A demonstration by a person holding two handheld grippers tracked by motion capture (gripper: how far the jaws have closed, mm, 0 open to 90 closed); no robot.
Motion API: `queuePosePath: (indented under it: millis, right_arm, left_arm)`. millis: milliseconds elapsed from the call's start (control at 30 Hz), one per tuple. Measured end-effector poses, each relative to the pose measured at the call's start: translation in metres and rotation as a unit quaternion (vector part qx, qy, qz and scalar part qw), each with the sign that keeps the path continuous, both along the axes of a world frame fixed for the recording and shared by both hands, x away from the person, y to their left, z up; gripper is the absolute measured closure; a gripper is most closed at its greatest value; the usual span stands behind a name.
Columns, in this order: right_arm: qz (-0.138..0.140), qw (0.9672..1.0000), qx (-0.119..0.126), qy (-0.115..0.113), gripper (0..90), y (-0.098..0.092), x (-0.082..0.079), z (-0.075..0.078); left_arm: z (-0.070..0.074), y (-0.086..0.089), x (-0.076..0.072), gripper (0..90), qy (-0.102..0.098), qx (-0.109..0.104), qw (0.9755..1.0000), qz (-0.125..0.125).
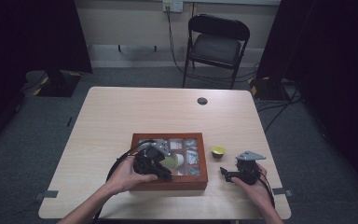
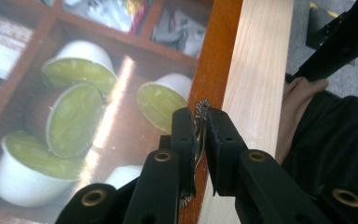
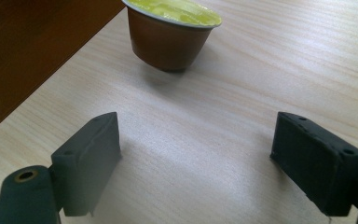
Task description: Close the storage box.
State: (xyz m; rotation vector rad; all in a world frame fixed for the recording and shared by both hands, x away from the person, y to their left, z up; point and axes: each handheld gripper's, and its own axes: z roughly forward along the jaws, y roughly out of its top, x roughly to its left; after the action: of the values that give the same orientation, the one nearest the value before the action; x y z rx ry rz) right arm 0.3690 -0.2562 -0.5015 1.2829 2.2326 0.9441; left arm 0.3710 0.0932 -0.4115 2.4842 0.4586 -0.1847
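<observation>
Latch (image 2: 201, 108) pinched in left gripper (image 2: 200, 135); right gripper (image 3: 196, 158) gaping

Left gripper (image 1: 161, 170) low and angled rightward, jaws pinched tight on a thin metal clasp (image 2: 199, 122) squeezed between the pads (image 2: 184, 135). Right gripper (image 1: 227, 174) level, pointing left, jaws spread wide, nothing between the fingertips (image 3: 91, 154). Both forearms in from the near edge.

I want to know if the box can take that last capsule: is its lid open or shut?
Shut, it seems: the glass lid lies flat on the box, the left gripper pinching its small metal handle.
</observation>
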Motion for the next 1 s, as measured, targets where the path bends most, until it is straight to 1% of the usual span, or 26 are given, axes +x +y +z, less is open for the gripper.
queuePosePath:
  millis: [33, 67, 100, 133, 267, 367, 433, 467, 500, 533, 567, 600, 667, 700, 733, 767, 800, 933, 1000]
  right_arm:
    - [0.000, 1.0000, 0.000, 0.000, 14.8, 0.000, 0.000, 0.000]
    - [0.000, 1.0000, 0.000, 0.000, 14.8, 0.000, 0.000, 0.000]
    - [0.000, 1.0000, 0.000, 0.000, 14.8, 0.000, 0.000, 0.000]
    - [0.000, 1.0000, 0.000, 0.000, 14.8, 0.000, 0.000, 0.000]
    - [0.000, 1.0000, 0.000, 0.000, 14.8, 0.000, 0.000, 0.000]
    - [0.000, 1.0000, 0.000, 0.000, 14.8, 0.000, 0.000, 0.000]
    - [0.000, 1.0000, 0.000, 0.000, 14.8, 0.000, 0.000, 0.000]
    - [0.000, 1.0000, 0.000, 0.000, 14.8, 0.000, 0.000, 0.000]
    - [0.000, 1.0000, 0.000, 0.000, 14.8, 0.000, 0.000, 0.000]
    - [0.000, 1.0000, 0.000, 0.000, 14.8, 0.000, 0.000, 0.000]
    - [0.000, 1.0000, 0.000, 0.000, 14.7, 0.000, 0.000, 0.000]
    - [0.000, 1.0000, 0.000, 0.000, 14.7, 0.000, 0.000, 0.000]
    - [0.000, 1.0000, 0.000, 0.000, 14.7, 0.000, 0.000, 0.000]
    - [0.000, 1.0000, 0.000, 0.000, 14.7, 0.000, 0.000, 0.000]
    - [0.000, 1.0000, 0.000, 0.000, 14.7, 0.000, 0.000, 0.000]
    - [0.000, 1.0000, -0.001, 0.000, 14.7, 0.000, 0.000, 0.000]
    - [0.000, 1.0000, 0.000, 0.000, 14.7, 0.000, 0.000, 0.000]
    - [0.000, 1.0000, 0.000, 0.000, 14.7, 0.000, 0.000, 0.000]
    - [0.000, 1.0000, 0.000, 0.000, 14.7, 0.000, 0.000, 0.000]
  left_arm:
    - [-0.003, -0.001, 0.000, 82.2, 0.003, -0.002, 1.0000, 0.000]
    - [-0.003, 0.000, 0.000, 82.2, 0.005, -0.008, 1.0000, 0.003]
    - [-0.003, 0.001, 0.001, 82.2, 0.008, -0.009, 0.9999, 0.002]
    - [-0.002, 0.001, 0.001, 82.1, 0.006, -0.006, 1.0000, 0.003]
    - [-0.004, 0.000, 0.000, 82.1, 0.008, -0.010, 0.9999, 0.006]
    - [-0.005, 0.001, 0.001, 81.9, 0.006, -0.008, 0.9999, 0.001]
    - [-0.007, -0.001, -0.001, 80.3, 0.007, -0.004, 1.0000, 0.005]
    - [-0.008, -0.001, -0.002, 78.9, 0.007, -0.011, 0.9999, 0.005]
    - [-0.007, -0.001, -0.002, 74.6, 0.006, -0.011, 0.9999, 0.002]
    - [-0.007, -0.002, -0.003, 73.0, 0.003, -0.012, 0.9999, 0.004]
    - [-0.006, -0.001, -0.003, 70.4, -0.002, -0.007, 1.0000, 0.006]
    - [-0.006, -0.001, -0.003, 66.3, 0.002, -0.014, 0.9999, 0.010]
    - [-0.004, 0.000, -0.002, 59.8, -0.007, -0.012, 0.9998, 0.016]
    - [-0.003, 0.002, -0.001, 56.3, -0.009, -0.019, 0.9996, 0.018]
    - [-0.001, 0.004, -0.001, 52.2, -0.013, -0.023, 0.9993, 0.028]
    - [0.001, 0.007, 0.000, 49.5, -0.014, -0.036, 0.9986, 0.036]
    - [0.002, 0.009, 0.000, 47.4, -0.014, -0.043, 0.9982, 0.038]
    - [0.007, 0.024, 0.002, 38.6, -0.026, -0.058, 0.9958, 0.066]
    - [0.008, 0.033, 0.003, 36.0, -0.032, -0.065, 0.9939, 0.084]
